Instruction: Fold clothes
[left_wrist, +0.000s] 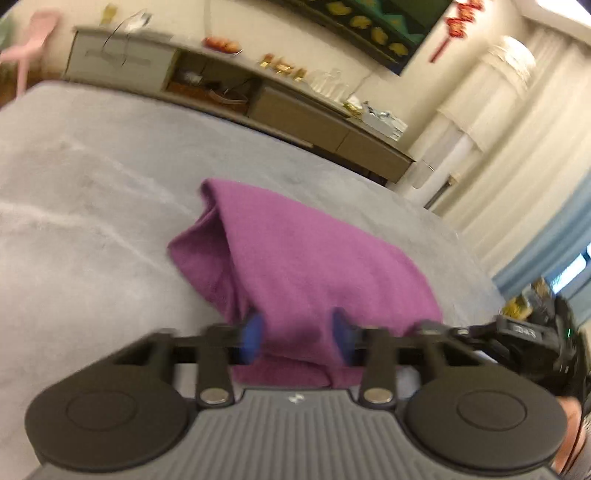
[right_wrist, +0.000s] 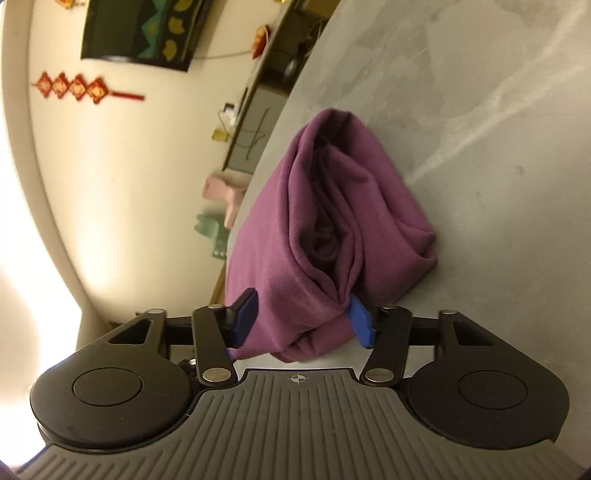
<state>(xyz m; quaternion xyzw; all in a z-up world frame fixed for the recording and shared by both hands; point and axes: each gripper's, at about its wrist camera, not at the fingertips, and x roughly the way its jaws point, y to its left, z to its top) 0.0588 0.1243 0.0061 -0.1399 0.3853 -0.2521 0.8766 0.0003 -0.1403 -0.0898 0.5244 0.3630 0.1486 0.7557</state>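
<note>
A purple garment (left_wrist: 295, 266) lies folded into a thick bundle on the grey table (left_wrist: 92, 192). My left gripper (left_wrist: 297, 334) is open, with its blue pads (left_wrist: 253, 332) on either side of the bundle's near edge. In the right wrist view the garment (right_wrist: 332, 229) shows its layered open side. My right gripper (right_wrist: 303, 319) is open around the near end of the bundle, with one blue pad (right_wrist: 245, 308) left of it and the other pad (right_wrist: 360, 323) against the folds. The right gripper's body (left_wrist: 532, 343) shows at the right edge of the left wrist view.
A long low cabinet (left_wrist: 303, 114) with small items on top runs along the wall beyond the table's far edge. A pink chair (left_wrist: 29, 48) stands at the far left. Curtains (left_wrist: 517, 147) hang at the right. The grey table (right_wrist: 480, 147) extends beyond the garment.
</note>
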